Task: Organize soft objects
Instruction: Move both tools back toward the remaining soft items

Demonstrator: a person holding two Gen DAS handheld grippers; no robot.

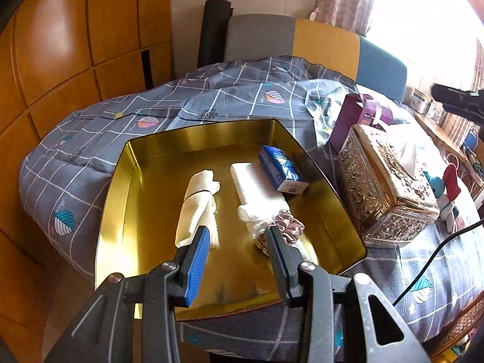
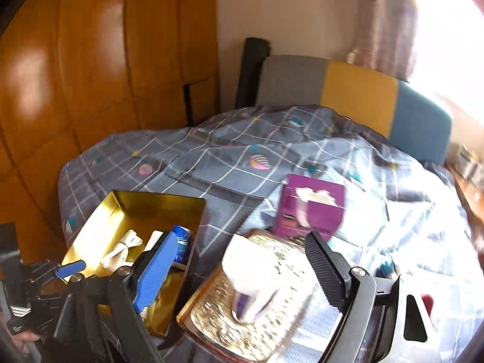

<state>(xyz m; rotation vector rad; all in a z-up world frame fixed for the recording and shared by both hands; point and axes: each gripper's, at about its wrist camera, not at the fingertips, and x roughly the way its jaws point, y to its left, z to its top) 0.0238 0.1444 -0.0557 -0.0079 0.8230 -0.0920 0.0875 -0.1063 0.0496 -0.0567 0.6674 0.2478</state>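
A gold tin tray (image 1: 151, 163) lies on the bed. In it are a rolled cream cloth (image 1: 198, 202), a white foam block (image 1: 251, 181), a blue tissue pack (image 1: 281, 171), a white cloth (image 1: 257, 216) and a pink scrunchie (image 1: 287, 222). My left gripper (image 1: 237, 233) is open and empty, just above the tray's near part, between the cream cloth and the white cloth. My right gripper (image 2: 242, 254) is open and empty above the ornate gold tissue box (image 2: 242, 311), with its white tissue (image 2: 254, 275) between the fingers. The tray also shows in the right wrist view (image 2: 99, 220).
The ornate gold tissue box (image 1: 387, 187) stands right of the tray, a purple box (image 1: 357, 121) behind it. A red, white and teal soft toy (image 1: 450, 190) lies at the right. A black cable (image 1: 429, 260) crosses the grey patterned quilt (image 1: 90, 139). Wooden wardrobe at left, headboard behind.
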